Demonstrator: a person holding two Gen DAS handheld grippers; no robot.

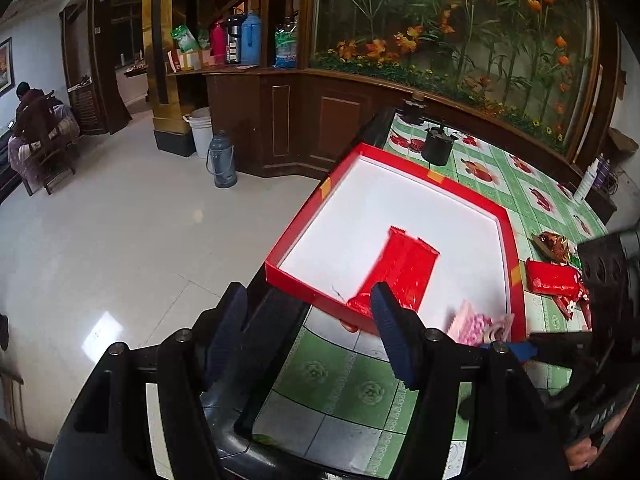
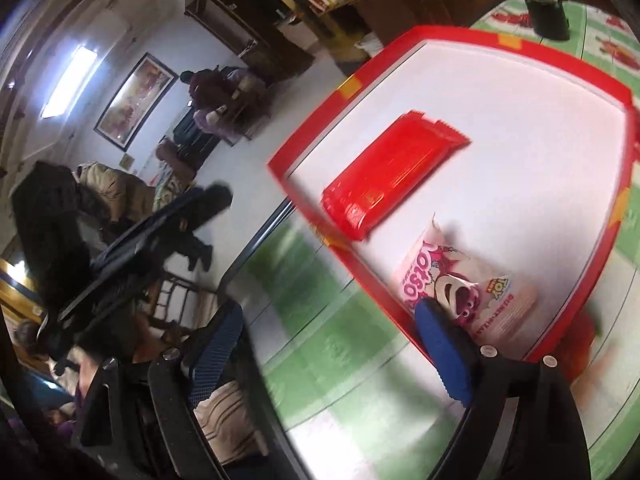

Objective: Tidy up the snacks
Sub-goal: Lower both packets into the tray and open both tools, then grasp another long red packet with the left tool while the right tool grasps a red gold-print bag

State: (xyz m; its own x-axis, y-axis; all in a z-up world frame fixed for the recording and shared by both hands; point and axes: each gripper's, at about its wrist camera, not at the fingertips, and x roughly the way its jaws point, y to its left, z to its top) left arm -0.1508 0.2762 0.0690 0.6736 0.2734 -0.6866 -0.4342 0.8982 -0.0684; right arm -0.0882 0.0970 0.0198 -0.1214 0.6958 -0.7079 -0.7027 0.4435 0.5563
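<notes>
Right wrist view: our right gripper spread wide, nothing between fingers; pink snack packet and red packet lie inside red tray. Left gripper also unclenched, empty.

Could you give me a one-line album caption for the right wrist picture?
An open hand-held gripper hovers by a red box holding a red packet and a pink snack bag.

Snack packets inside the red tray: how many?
2. A long red foil packet lies near the middle of the red-rimmed white tray; a pink cartoon-print packet lies by its near rim. Other packets sit outside.
</notes>
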